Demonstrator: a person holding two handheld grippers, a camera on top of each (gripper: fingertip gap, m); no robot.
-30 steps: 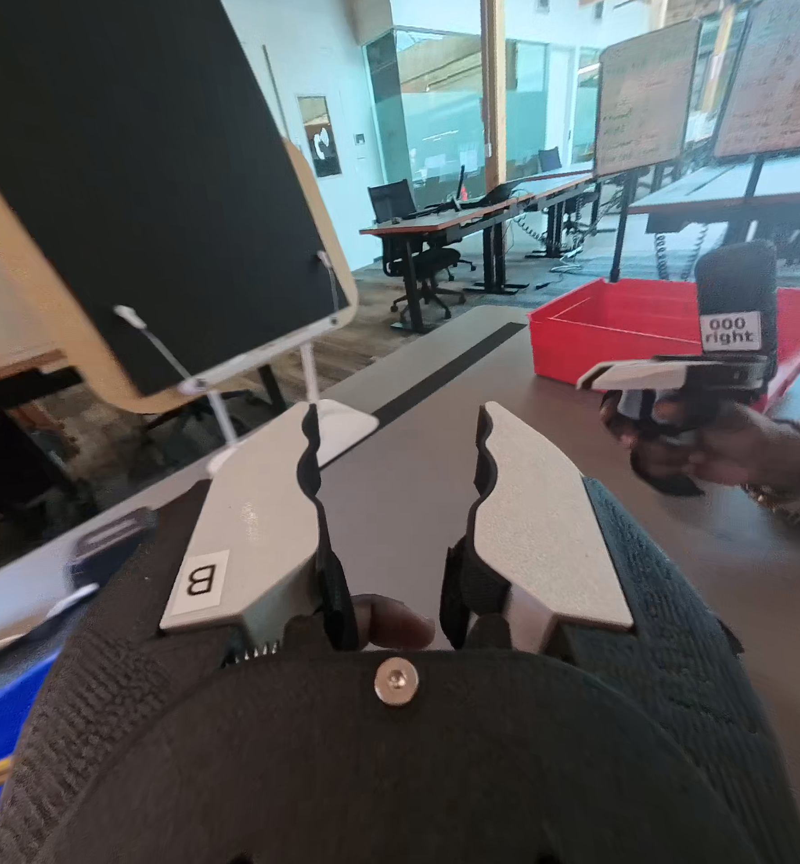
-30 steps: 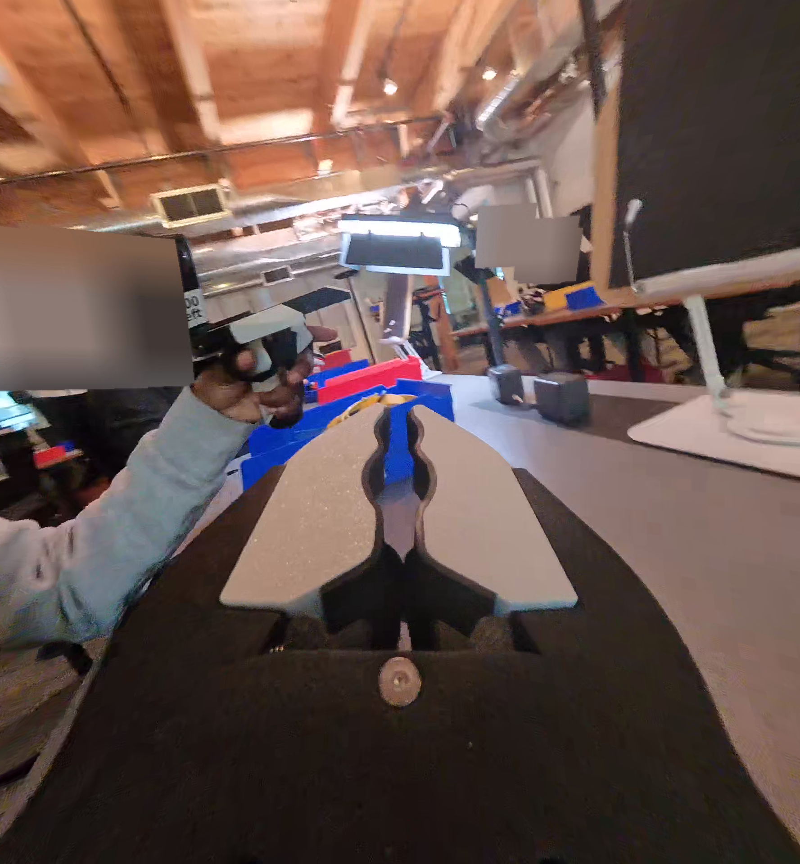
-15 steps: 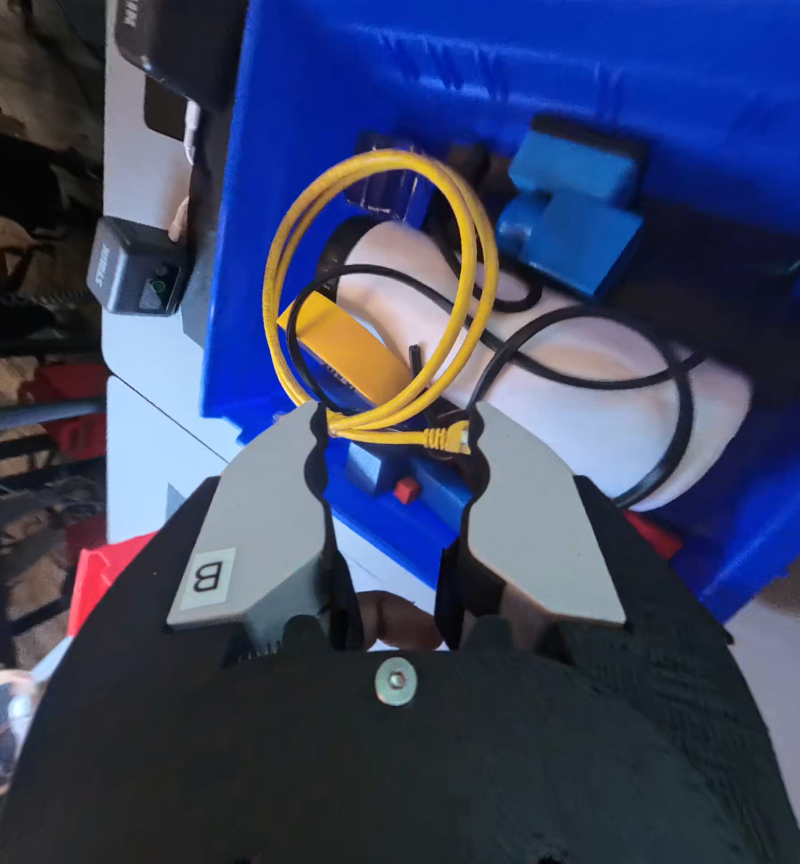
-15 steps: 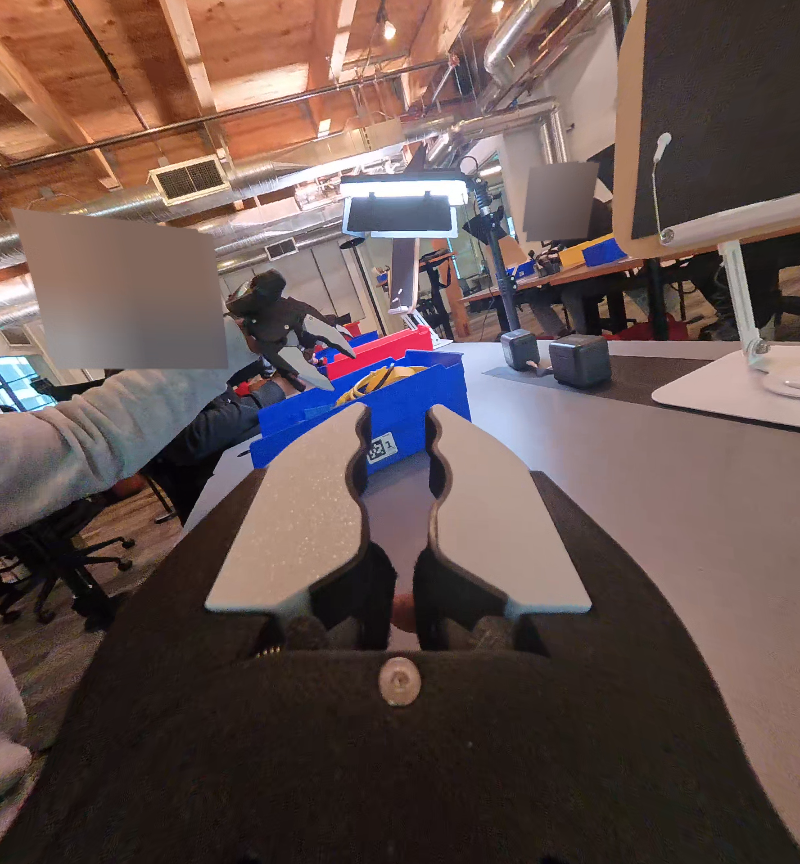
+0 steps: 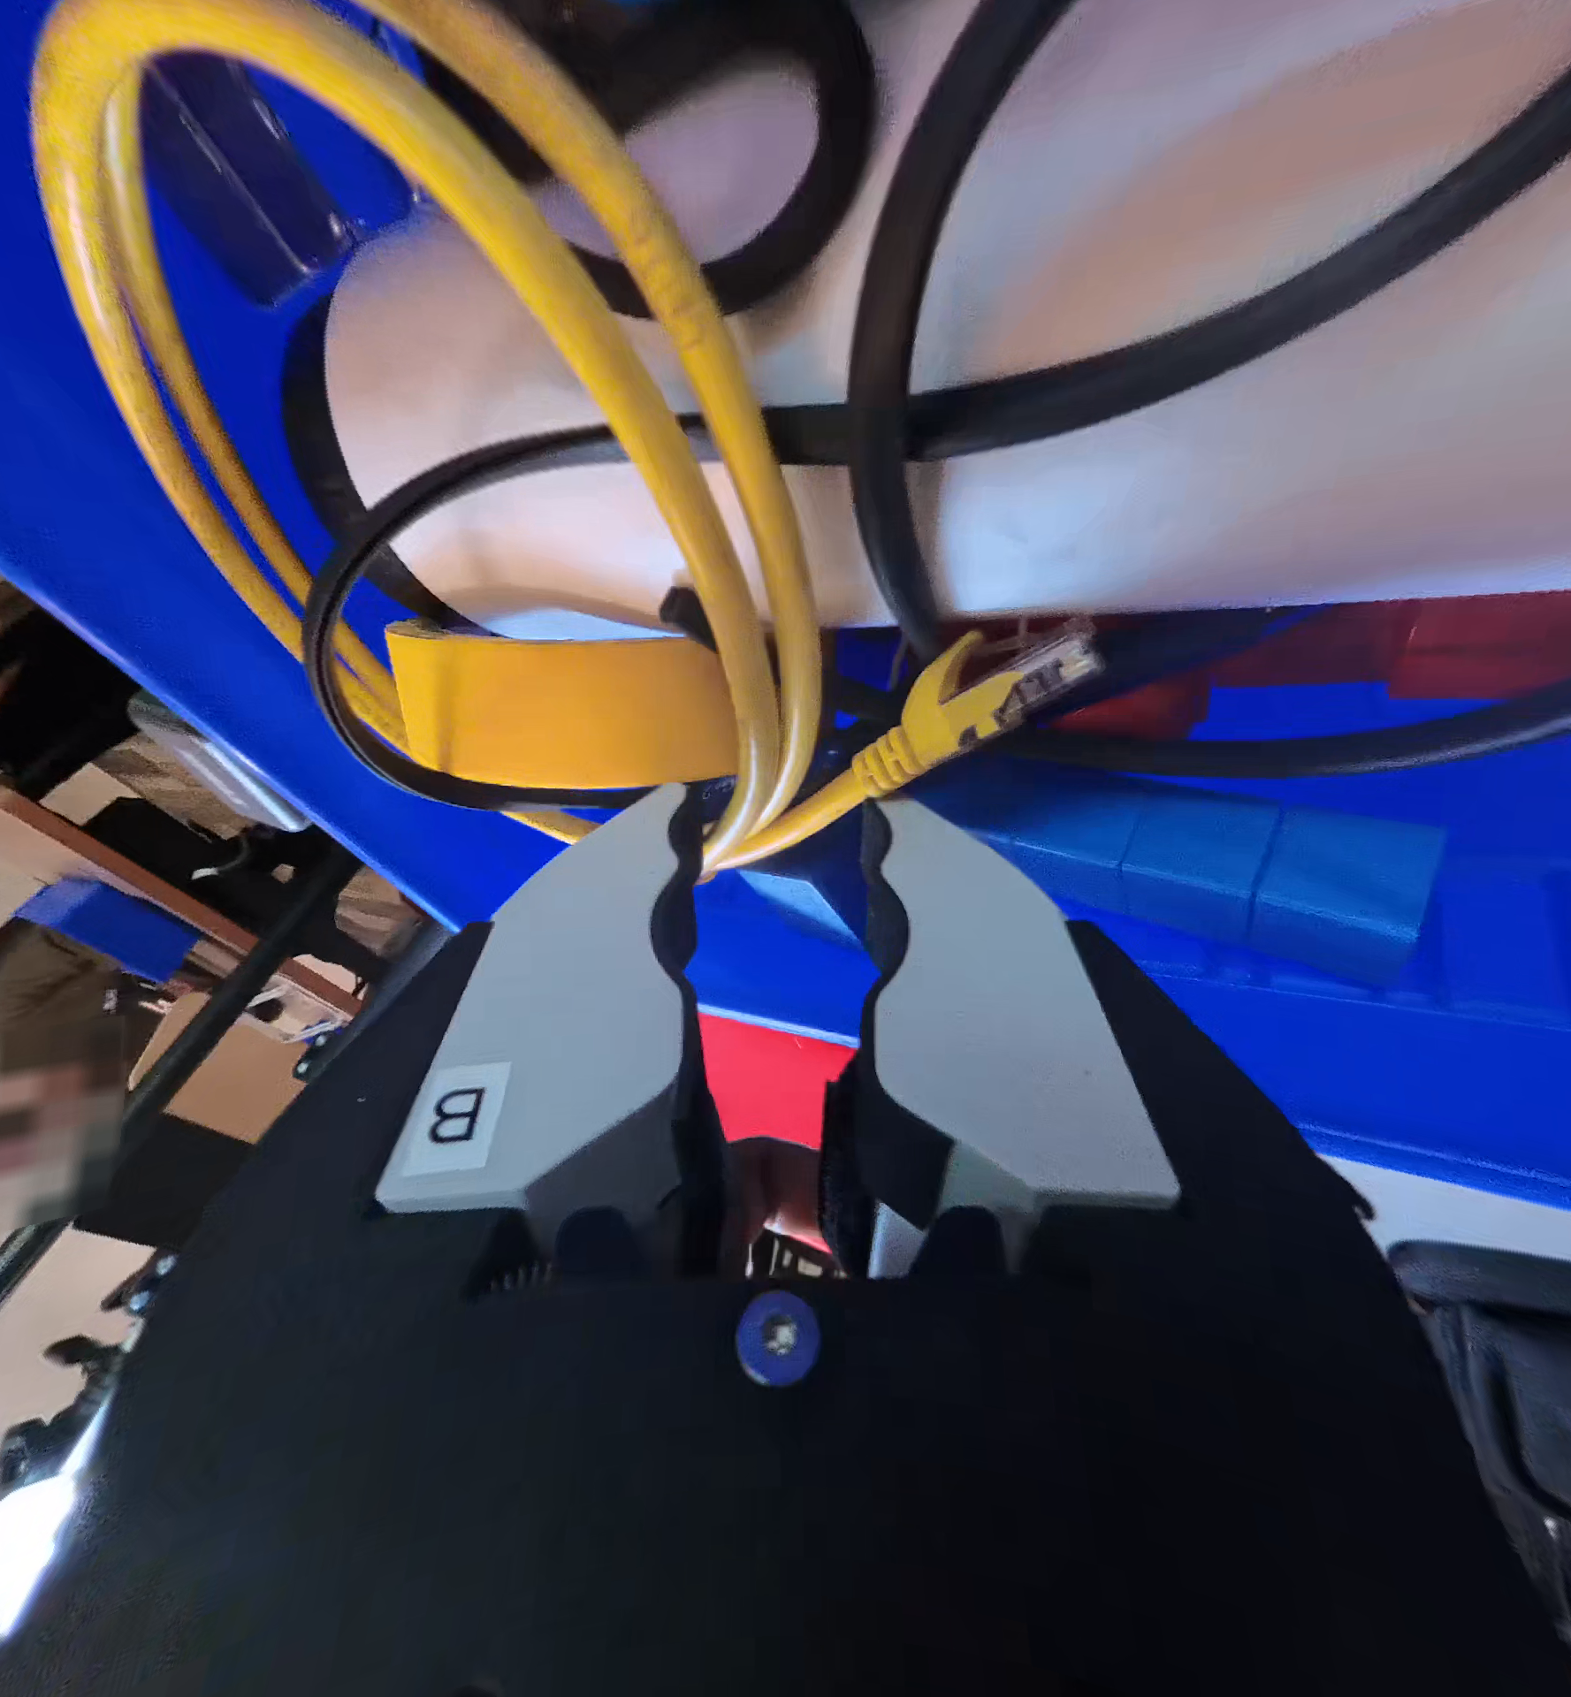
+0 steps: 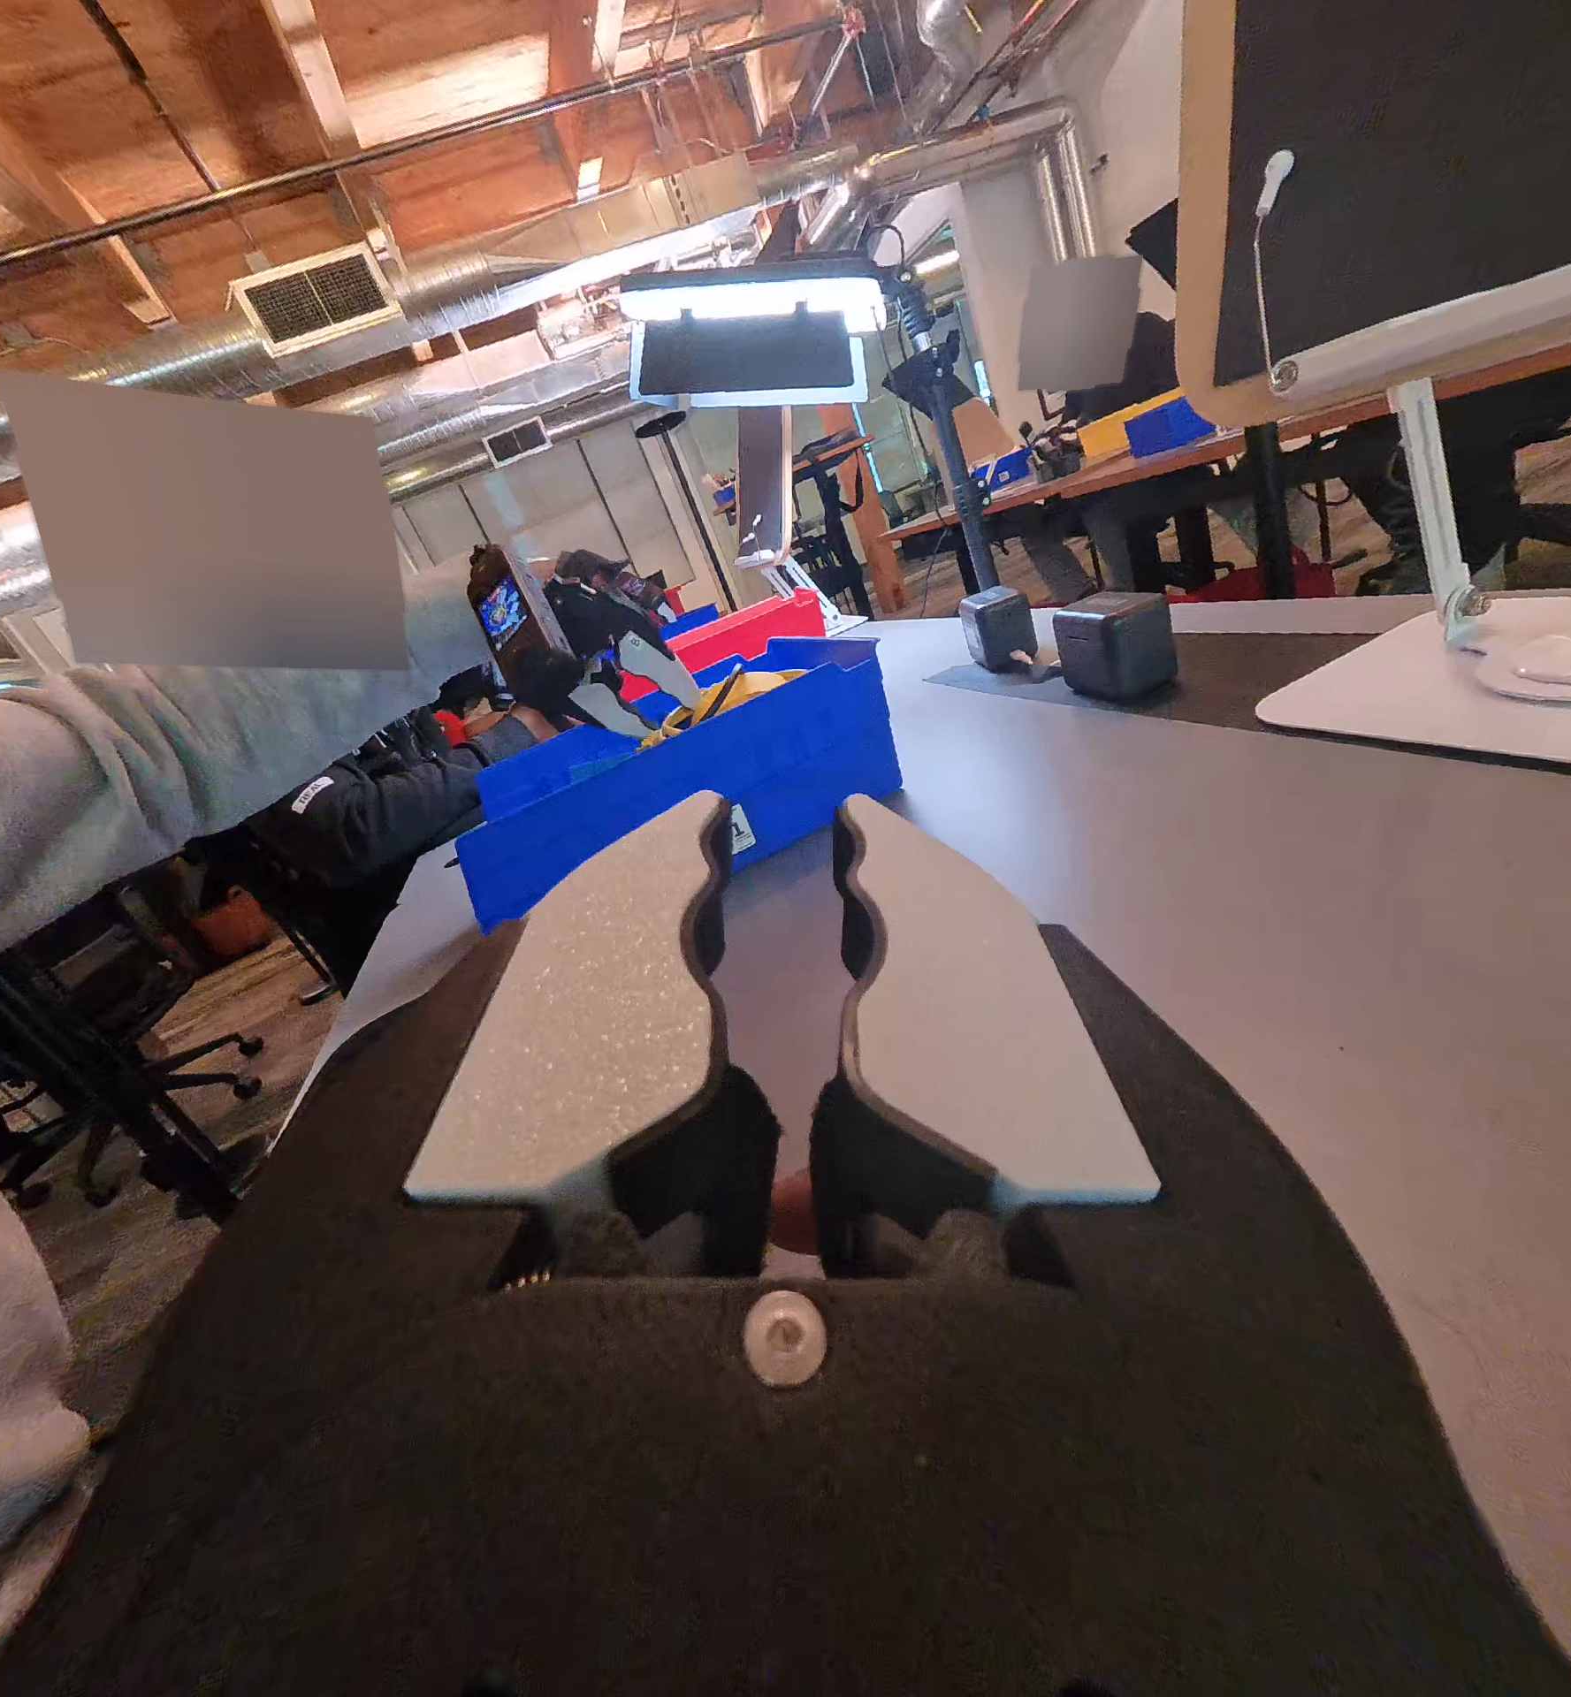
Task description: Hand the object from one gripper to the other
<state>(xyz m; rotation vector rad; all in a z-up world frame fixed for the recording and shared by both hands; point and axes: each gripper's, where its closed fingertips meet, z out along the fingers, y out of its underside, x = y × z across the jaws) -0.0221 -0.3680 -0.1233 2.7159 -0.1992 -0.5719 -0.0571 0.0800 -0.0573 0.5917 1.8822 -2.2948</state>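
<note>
In the blue bin: contents and tools, as seen now.

Location: blue bin (image 6: 763, 781) near the left edge of the grey table (image 6: 1268, 918).

Task item: coiled yellow network cable (image 5: 671, 303), its loops bound by a yellow strap (image 5: 561, 707), lying on top of a white roll (image 5: 1222, 321) and tangled with a black cable (image 5: 882, 386); clear plug end (image 5: 1039, 670) free, pointing right.

Left gripper (image 5: 777, 826): released, jaws parted, tips down in the bin; the gathered bottom of the coil sits between the tips, against the left finger (image 5: 579, 964).

Right gripper (image 6: 781, 817): released, holding nothing, low over the table, facing the bin and well apart from it.

Key relation: cable lies straight ahead of the left gripper, the coil's long axis running up and away from the tips; left is far nearer than right.

Step, judged: pick-up by the left, hand-over not yet begun.

Risk: black cable may possibly lift along; the blurred view leaves the overlap unclear.
</note>
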